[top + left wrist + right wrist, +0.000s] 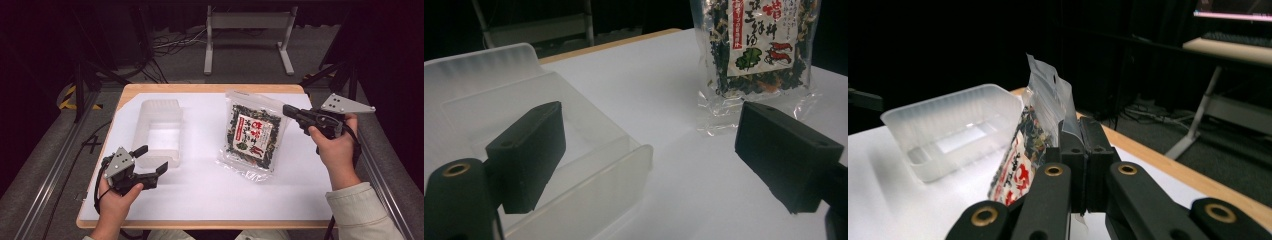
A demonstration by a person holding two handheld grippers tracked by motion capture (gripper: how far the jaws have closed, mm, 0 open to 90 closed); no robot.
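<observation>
Counting L to R on the white table top [200, 190]: 1 left gripper [152, 160], 1 translucent plastic tub [160, 131], 1 clear snack bag [252, 135] w/ red-and-white label, 1 right gripper [287, 110].

Left gripper, held in the person's left hand [115, 200] at approx 8 o'clock on the table: jaws spread wide, nothing between them, pointing toward 2 o'clock. One jaw sits just beside the tub's near corner; contact can't be told.

Tub at 10 o'clock, upright, nothing inside.

Bag right of center, its 1 o'clock corner lifted.

Right gripper at 2 o'clock, in the right hand [337, 150]: jaws clenched on the bag's top edge [1058, 107], film pinched between them.
</observation>
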